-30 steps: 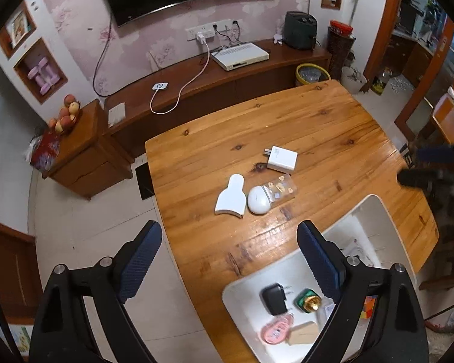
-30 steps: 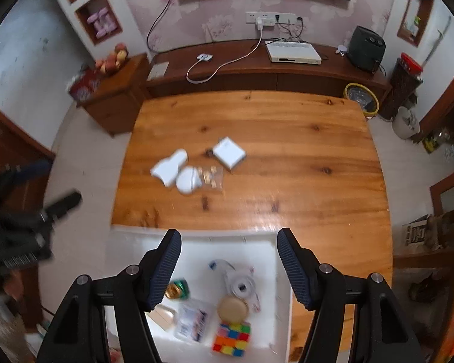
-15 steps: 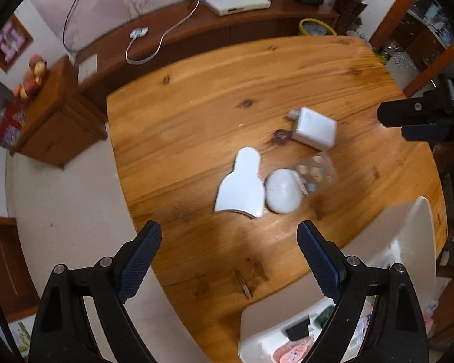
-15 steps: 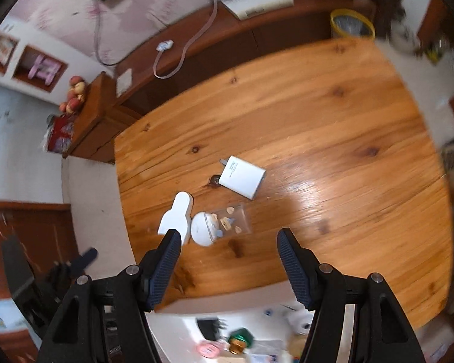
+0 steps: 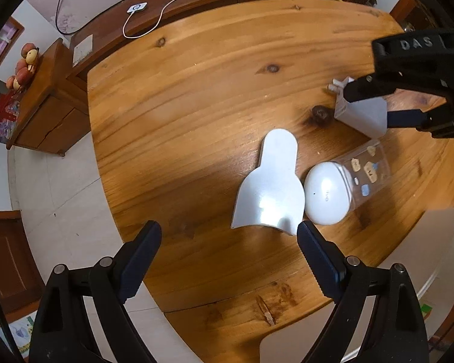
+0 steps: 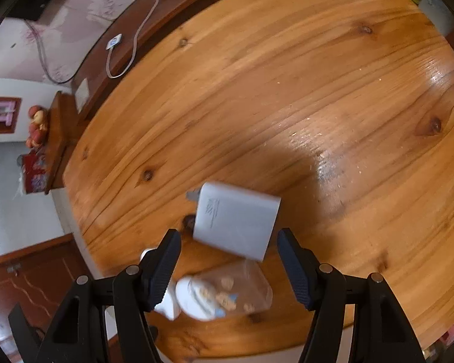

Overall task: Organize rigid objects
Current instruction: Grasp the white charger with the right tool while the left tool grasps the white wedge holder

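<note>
On the wooden table [image 5: 196, 96] lie a flat white scoop-shaped piece [image 5: 271, 186], a white oval case [image 5: 327, 193], a clear case with small stickers [image 5: 364, 171] and a white charger block [image 5: 361, 115]. My left gripper [image 5: 228, 254] is open and empty, just short of the scoop-shaped piece. My right gripper [image 6: 228, 260] is open, hovering with the charger block [image 6: 236, 219] just ahead of its fingertips. It shows in the left wrist view [image 5: 375, 107] with a finger on either side of the charger. The oval case [image 6: 196, 298] and clear case [image 6: 242, 290] lie under it.
A white tray's rim [image 5: 290, 345] sits at the table's near edge. A dark wood cabinet [image 5: 196, 3] with a white box and cables runs behind the table. A small side cabinet [image 5: 42, 103] stands at the left, with tiled floor beside the table.
Both grippers have dropped closer to the table. The left has closed in on the scoop-shaped piece, the right on the charger block. The tray has slipped mostly out of view.
</note>
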Demonstrator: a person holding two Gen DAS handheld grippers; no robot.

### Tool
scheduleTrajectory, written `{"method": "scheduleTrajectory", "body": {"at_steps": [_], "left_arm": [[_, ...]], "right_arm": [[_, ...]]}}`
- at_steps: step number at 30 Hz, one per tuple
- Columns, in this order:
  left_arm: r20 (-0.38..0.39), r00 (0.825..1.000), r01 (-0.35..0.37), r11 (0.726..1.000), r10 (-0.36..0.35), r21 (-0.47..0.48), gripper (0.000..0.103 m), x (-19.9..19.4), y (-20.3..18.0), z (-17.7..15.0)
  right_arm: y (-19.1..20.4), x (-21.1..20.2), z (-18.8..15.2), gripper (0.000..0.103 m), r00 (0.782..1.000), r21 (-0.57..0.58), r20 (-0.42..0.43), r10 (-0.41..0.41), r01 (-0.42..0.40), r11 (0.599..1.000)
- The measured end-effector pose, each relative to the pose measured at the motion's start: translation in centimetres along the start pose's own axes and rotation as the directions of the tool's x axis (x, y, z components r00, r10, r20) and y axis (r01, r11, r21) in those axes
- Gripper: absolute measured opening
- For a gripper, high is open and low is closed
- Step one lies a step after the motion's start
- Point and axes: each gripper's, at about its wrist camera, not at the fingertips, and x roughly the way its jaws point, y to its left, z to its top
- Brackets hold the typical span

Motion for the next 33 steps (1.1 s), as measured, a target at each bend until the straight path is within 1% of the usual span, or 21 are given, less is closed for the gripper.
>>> {"method": "scheduleTrajectory", "body": {"at_steps": [2,3,5,10,12,19,22,26,29,32,33], "left_arm": [[-0.006,1.0,-0.002,1.0,0.002,0.005,0.092,0.3,-0.1,0.0],[-0.01,1.0,-0.002,1.0,0.002,0.007,0.092,0.4,-0.2,0.1],[-0.017,1.0,-0.004,1.0,0.004,0.012,0.092,0.6,-0.4,0.2],[-0.031,0.999,-0.009,0.999,0.01,0.034,0.092,1.1,-1.1,0.6],[-0.041,0.999,-0.005,0.999,0.007,0.043,0.092,1.5,-1.2,1.2],[-0.066,0.998,-0.017,0.998,0.022,0.068,0.092,2.5,-2.0,1.6],[-0.078,0.996,-0.027,0.998,0.031,0.059,0.092,2.9,-2.1,1.6],[-0.099,0.995,-0.021,0.999,0.025,0.038,0.092,3.7,-1.8,1.9],[-0.112,0.994,-0.018,1.0,0.02,0.015,0.093,4.1,-1.7,2.0],[-0.105,0.994,-0.006,1.0,0.005,-0.009,0.091,4.2,-1.4,2.2],[-0.1,0.995,0.005,1.0,-0.007,-0.016,0.088,4.1,-1.3,2.2]], "right_arm": [[0.1,0.6,0.1,0.067,1.0,0.002,-0.003,-0.014,0.014,1.0],[0.2,0.9,0.1,0.067,0.999,0.0,-0.004,-0.037,0.037,0.999],[0.2,1.1,0.1,0.063,0.999,-0.004,0.001,-0.034,0.034,0.999],[0.3,0.9,-0.1,0.061,0.997,-0.052,0.016,-0.079,0.08,0.995],[-0.1,0.7,0.1,0.061,0.997,-0.054,0.011,-0.083,0.083,0.995],[-1.6,0.2,0.6,0.061,0.996,-0.065,0.004,-0.087,0.088,0.994],[-1.9,0.0,0.6,0.061,0.996,-0.076,0.011,-0.091,0.091,0.993],[-1.6,0.0,0.5,0.061,0.995,-0.107,0.019,-0.099,0.101,0.989],[-1.1,0.2,0.5,0.061,0.991,-0.137,0.023,-0.131,0.132,0.982],[-0.6,0.4,0.6,0.061,0.986,-0.157,0.024,-0.166,0.168,0.973],[-0.3,0.6,0.6,0.061,0.983,-0.166,0.023,-0.18,0.181,0.969]]}}
